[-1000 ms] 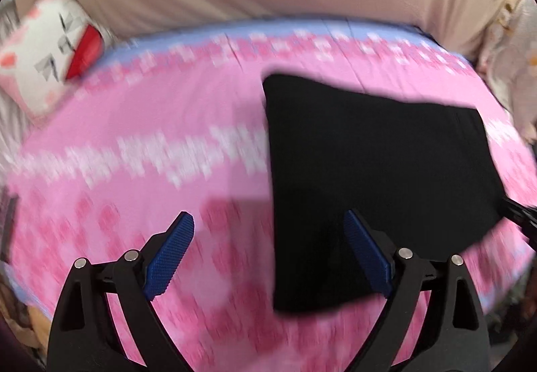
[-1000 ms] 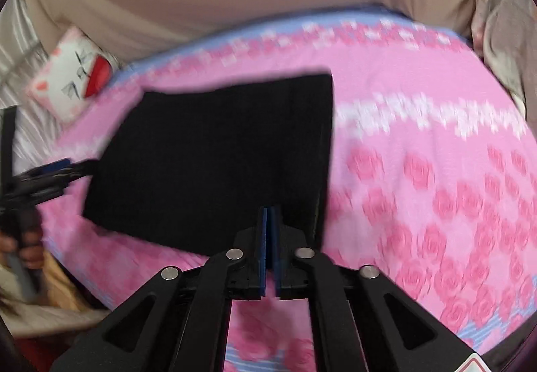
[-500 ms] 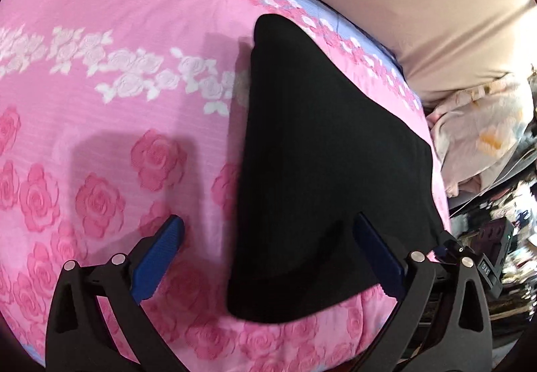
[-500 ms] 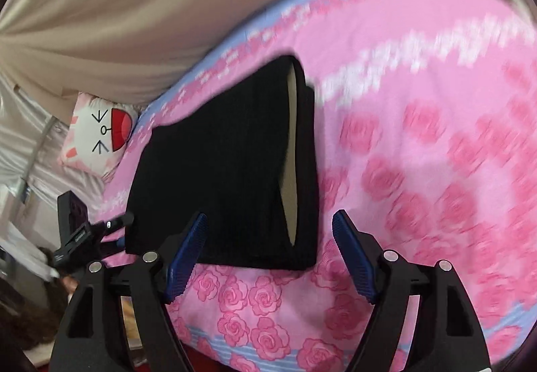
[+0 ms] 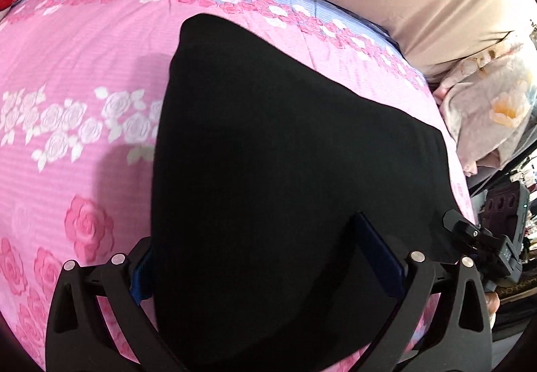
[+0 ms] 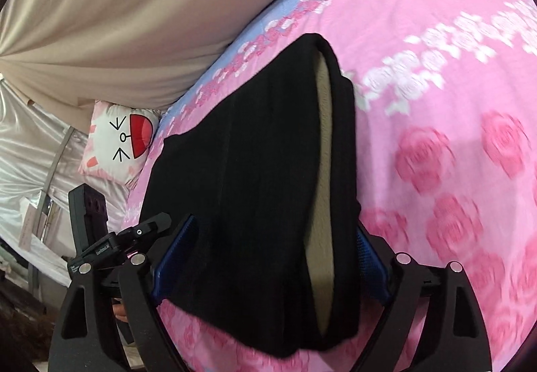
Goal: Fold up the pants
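Both your claws, left claw [image 5: 268, 268] and right claw [image 6: 272, 258], gape wide, right just opened, straddling the folded black pants [image 5: 285, 150] near the bed's [image 5: 84, 76] front edge, unclamped. Close on the near edge for the next fold.

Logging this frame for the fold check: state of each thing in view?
black pants: folded flat on the bed, pale lining showing at the open edge
left gripper: open, straddling the pants' near edge
right gripper: open, jaws just widened, pants between them
pink rose sheet: spread smooth
cat pillow: lying at the bed's edge
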The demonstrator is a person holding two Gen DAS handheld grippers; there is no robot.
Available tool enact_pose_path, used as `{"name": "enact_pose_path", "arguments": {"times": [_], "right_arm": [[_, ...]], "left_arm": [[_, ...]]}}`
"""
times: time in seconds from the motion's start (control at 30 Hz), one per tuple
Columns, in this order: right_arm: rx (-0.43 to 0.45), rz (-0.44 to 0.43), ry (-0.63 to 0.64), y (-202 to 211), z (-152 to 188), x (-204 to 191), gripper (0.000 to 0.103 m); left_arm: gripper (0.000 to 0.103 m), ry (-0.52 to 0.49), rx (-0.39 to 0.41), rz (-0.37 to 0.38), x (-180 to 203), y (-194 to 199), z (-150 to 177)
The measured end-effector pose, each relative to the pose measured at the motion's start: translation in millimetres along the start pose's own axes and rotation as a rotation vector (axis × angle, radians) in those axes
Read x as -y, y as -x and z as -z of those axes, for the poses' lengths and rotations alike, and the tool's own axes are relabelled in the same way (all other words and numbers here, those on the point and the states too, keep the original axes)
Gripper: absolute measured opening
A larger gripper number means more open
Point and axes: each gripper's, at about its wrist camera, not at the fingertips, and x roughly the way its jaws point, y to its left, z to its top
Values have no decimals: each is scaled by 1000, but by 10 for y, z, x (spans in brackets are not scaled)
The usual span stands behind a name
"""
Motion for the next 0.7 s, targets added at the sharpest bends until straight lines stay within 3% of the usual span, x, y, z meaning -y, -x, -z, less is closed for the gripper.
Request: {"name": "enact_pose_path", "arguments": {"times": [0.2,0.47,0.53,0.6,0.67,0.7], "right_arm": [[23,22,77,-93,-47,-78,87],[35,17,117,-47,28,-102,84],[55,37,88,-62,-15,-75,61],[49,9,56,-79,-38,-17,50],[56,-16,29,-80,-41,2,46],[62,-12,30,-69,-32,-16,44]], "left_arm": [[98,-65,30,-52,78,-56,-2],[98,-73,107,-4,28,0,113],[98,-82,110,-23,62,-12,112],[98,-37,111,-14,38,-10,68],[87,26,129,4,-27,31,48],[77,69,132,24,-94,74,38]]}}
